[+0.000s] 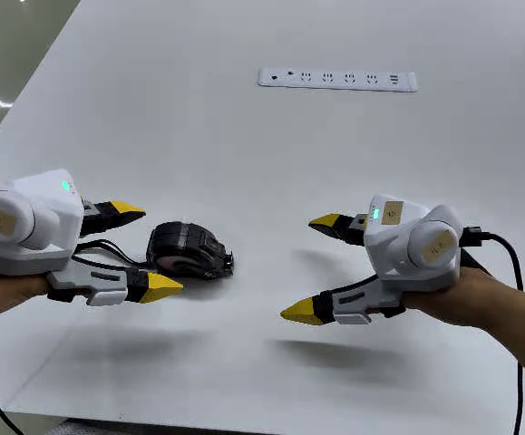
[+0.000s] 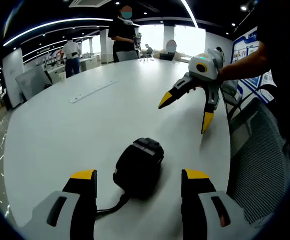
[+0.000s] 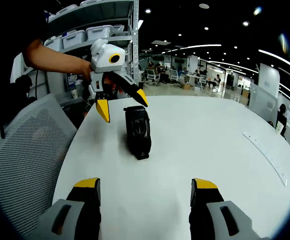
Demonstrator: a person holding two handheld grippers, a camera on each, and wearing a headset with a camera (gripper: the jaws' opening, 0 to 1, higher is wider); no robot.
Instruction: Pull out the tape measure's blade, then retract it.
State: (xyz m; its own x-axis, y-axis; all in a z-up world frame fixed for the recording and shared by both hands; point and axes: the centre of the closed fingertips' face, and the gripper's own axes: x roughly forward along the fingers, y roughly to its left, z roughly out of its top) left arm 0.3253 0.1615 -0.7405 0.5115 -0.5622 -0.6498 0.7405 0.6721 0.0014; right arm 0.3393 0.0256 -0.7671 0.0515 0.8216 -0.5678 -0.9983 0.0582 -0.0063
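Observation:
A black tape measure (image 1: 188,250) lies on the white table (image 1: 244,136), its blade drawn in. My left gripper (image 1: 149,247) is open, its yellow-tipped jaws standing on either side of the tape measure's near end without touching it. Seen from the left gripper view, the tape measure (image 2: 138,166) sits just ahead of the jaws of the left gripper (image 2: 139,175). My right gripper (image 1: 315,267) is open and holds nothing, a short way to the right of the tape measure. From the right gripper view the tape measure (image 3: 137,131) lies further ahead, beyond the right gripper (image 3: 145,184).
A white power strip (image 1: 337,79) lies at the far side of the table. A black cable (image 1: 514,308) runs from the right gripper. A mesh chair (image 2: 257,150) stands by the table edge. People stand far behind the table.

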